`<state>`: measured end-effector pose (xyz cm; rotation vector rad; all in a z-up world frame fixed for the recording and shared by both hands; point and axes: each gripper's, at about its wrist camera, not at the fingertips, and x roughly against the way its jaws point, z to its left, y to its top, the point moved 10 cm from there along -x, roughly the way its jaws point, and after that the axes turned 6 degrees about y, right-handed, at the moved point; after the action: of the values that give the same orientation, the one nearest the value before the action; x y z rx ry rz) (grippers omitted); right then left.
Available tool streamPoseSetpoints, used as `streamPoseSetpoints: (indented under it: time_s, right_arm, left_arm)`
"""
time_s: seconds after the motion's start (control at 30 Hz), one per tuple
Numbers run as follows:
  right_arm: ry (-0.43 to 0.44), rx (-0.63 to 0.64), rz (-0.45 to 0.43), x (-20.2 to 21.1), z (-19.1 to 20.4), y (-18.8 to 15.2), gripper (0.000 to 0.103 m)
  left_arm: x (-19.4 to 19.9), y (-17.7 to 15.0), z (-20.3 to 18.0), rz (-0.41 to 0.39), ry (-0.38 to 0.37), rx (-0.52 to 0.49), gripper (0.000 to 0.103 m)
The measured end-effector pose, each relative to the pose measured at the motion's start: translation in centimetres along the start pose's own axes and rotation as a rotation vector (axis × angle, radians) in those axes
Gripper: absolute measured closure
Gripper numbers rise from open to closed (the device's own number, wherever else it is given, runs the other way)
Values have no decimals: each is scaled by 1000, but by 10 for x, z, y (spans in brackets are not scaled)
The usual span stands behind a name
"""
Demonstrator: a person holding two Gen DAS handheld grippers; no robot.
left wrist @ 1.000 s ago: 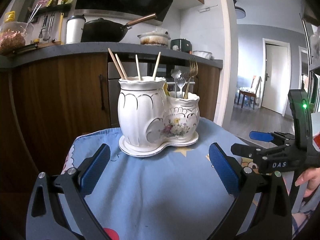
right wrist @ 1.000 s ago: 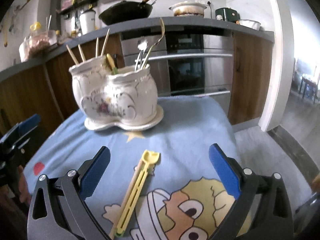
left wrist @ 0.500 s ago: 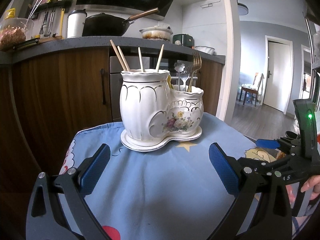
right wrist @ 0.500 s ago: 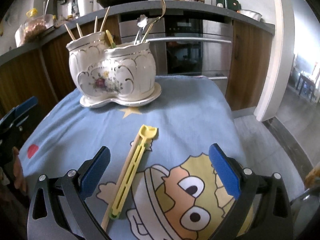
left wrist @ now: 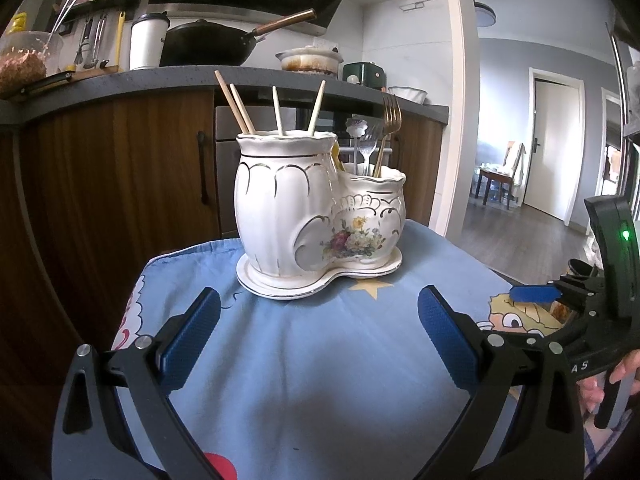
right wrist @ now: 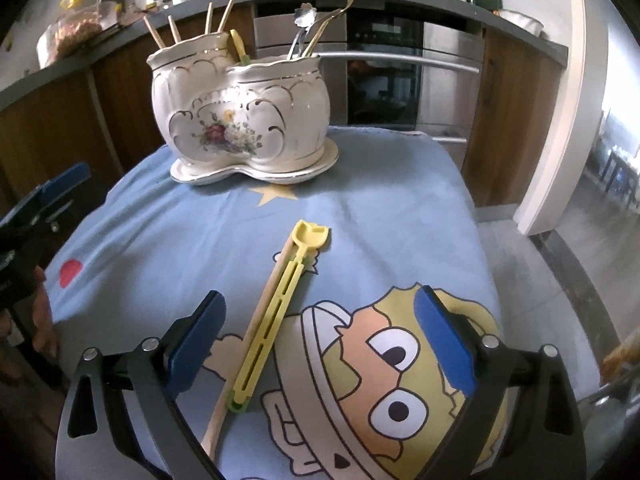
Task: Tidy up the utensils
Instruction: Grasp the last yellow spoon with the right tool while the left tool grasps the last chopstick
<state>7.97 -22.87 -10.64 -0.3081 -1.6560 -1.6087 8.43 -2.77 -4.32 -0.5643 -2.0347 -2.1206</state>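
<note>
Setting: a small table covered by a blue cartoon-print cloth [left wrist: 320, 360], with wooden kitchen cabinets behind it.
Utensil holder: a white ceramic double-pot holder [left wrist: 316, 216] with gold trim and a flower print stands on its own saucer, at centre of the left wrist view and upper left of the right wrist view.
Holder contents: wooden chopsticks [left wrist: 276, 108] lean out of the taller pot; a gold fork [left wrist: 390, 120] and a silver spoon stand in the shorter pot.
Loose utensils: a yellow plastic scoop [right wrist: 280, 304] lies flat on the cloth at centre of the right wrist view, a wooden chopstick [right wrist: 248, 344] just beside it on its left.
Left gripper [left wrist: 320, 332]: blue-padded fingers spread wide, holding nothing, lower frame, short of the holder.
Right gripper [right wrist: 320, 340]: fingers spread wide, empty, either side of the scoop's handle end.
</note>
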Motion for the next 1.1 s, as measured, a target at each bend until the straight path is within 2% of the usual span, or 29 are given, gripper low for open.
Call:
streamPoseSetpoints:
  time_s: [0.03, 0.1, 0.23, 0.4, 0.5, 0.57, 0.67, 0.77, 0.83, 0.97, 1.0, 1.1]
  right_arm:
    - [0, -5, 8, -2, -1, 0, 18]
    - [13, -19, 23, -4, -1, 1, 30]
    - [53, -37, 49, -9, 7, 0, 48]
    - [59, -18, 87, -16, 14, -4, 79]
    - [60, -8, 100, -17, 15, -5, 85]
    - [25, 14, 109, -17, 12, -4, 88]
    - [-8, 25, 121, -19, 7, -1, 88]
    - [-2, 22, 140, -26, 5, 2, 87]
    - [-3, 25, 158, -33, 5, 3, 84]
    - [-4, 25, 140, -36, 4, 5, 82]
    - [-3, 22, 133, -36, 3, 5, 88]
    - [14, 2, 107, -34, -1, 6, 93]
  left_arm:
    - [0, 0, 0, 0, 0, -2, 6]
    - [0, 0, 0, 0, 1, -3, 6]
    - [0, 0, -1, 2, 2, -3, 6]
    - [0, 0, -1, 2, 1, -3, 6]
    - [0, 0, -1, 3, 0, -1, 6]
    - [-1, -1, -1, 4, 0, 0, 6]
    - [-1, -1, -1, 5, 0, -1, 6]
    - [-1, -1, -1, 4, 1, -2, 6]
    - [-1, -1, -1, 6, 0, -3, 6]
    - [-2, -3, -2, 10, -1, -7, 6]
    - [-2, -4, -2, 11, 0, -8, 6]
    - [-3, -6, -4, 26, 9, -22, 6]
